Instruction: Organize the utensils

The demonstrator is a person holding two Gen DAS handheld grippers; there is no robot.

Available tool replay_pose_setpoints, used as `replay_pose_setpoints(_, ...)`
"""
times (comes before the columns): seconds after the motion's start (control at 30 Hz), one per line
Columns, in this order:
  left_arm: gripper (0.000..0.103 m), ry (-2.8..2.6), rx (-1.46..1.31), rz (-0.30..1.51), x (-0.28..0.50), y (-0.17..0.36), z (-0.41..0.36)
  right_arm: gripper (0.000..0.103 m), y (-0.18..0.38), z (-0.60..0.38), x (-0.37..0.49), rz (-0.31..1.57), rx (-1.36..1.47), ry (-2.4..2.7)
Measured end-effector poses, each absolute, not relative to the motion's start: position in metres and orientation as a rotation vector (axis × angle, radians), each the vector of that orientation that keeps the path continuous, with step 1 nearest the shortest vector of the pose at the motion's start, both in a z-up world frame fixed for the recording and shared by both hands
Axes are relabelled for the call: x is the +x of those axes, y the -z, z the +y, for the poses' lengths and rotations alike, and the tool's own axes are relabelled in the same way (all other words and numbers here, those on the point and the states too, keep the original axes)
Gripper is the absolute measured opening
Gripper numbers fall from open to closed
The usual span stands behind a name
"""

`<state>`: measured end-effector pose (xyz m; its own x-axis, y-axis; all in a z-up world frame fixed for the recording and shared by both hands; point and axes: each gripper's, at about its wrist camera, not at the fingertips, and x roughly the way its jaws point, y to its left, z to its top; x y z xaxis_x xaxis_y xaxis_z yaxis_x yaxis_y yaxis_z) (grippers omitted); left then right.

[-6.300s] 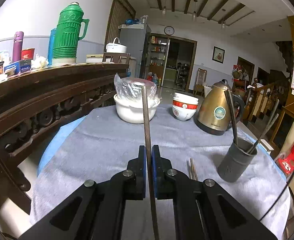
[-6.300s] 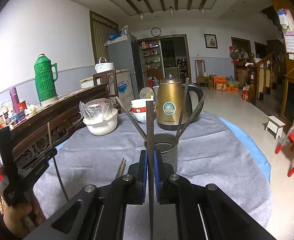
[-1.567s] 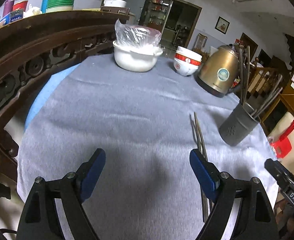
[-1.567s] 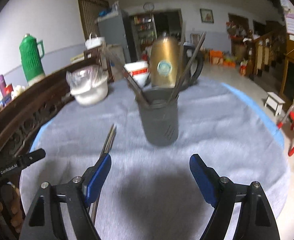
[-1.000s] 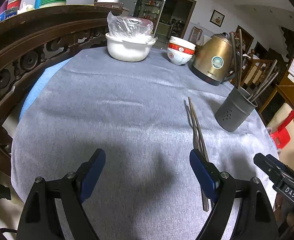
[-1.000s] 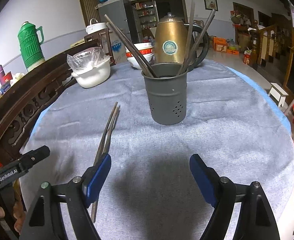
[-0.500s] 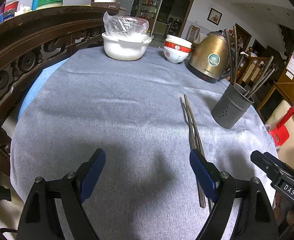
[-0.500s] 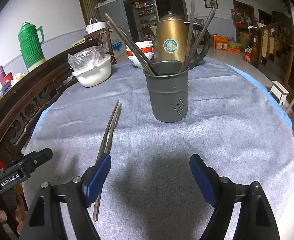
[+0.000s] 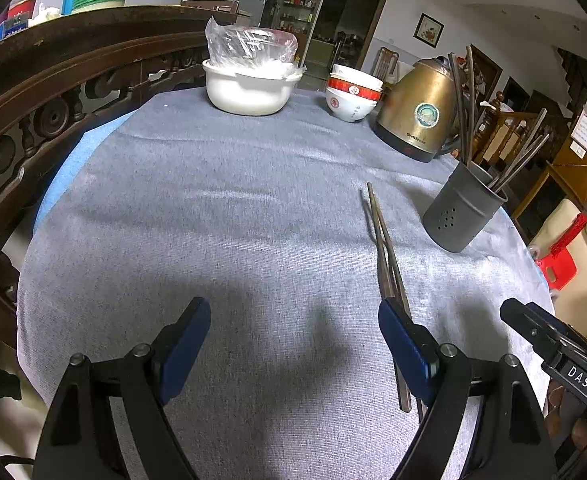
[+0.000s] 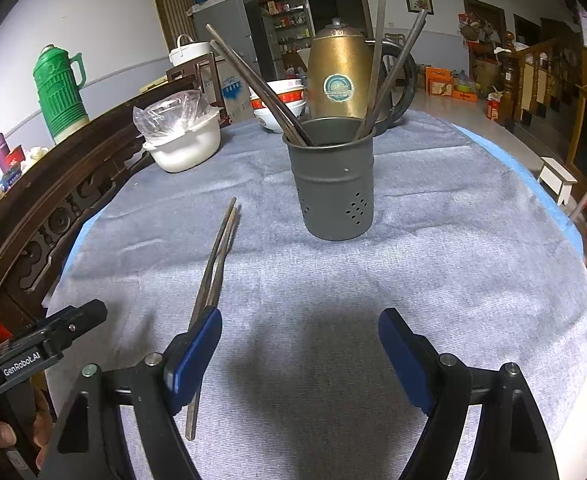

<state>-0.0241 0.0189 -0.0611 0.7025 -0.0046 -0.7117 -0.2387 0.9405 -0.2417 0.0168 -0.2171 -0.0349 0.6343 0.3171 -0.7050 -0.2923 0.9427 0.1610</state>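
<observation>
Right wrist view gives me the grey tablecloth (image 10: pixel 453 264) first, then the gold kettle (image 10: pixel 339 80) with a round label I cannot read, just behind the dark utensil holder (image 10: pixel 333 188), which has chopsticks standing in it. Two loose chopsticks (image 10: pixel 217 256) lie left of the holder. My right gripper (image 10: pixel 299 350) is spread wide, holding nothing, level above the cloth. My left gripper (image 9: pixel 293 346) reads "GenRobot.AI" on its side, equally spread and empty.

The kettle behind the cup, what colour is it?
The kettle is gold; the right wrist view shows it best.
</observation>
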Motion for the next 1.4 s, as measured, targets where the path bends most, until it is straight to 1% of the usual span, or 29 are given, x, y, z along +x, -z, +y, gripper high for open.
replay_pose_setpoints(1.4, 0.086, -0.12, -0.324, 0.779, -0.025, 0.0593, 0.0139, 0.084, 0.0342, -0.2149, 0.0159, 0.818, 0.032, -0.351)
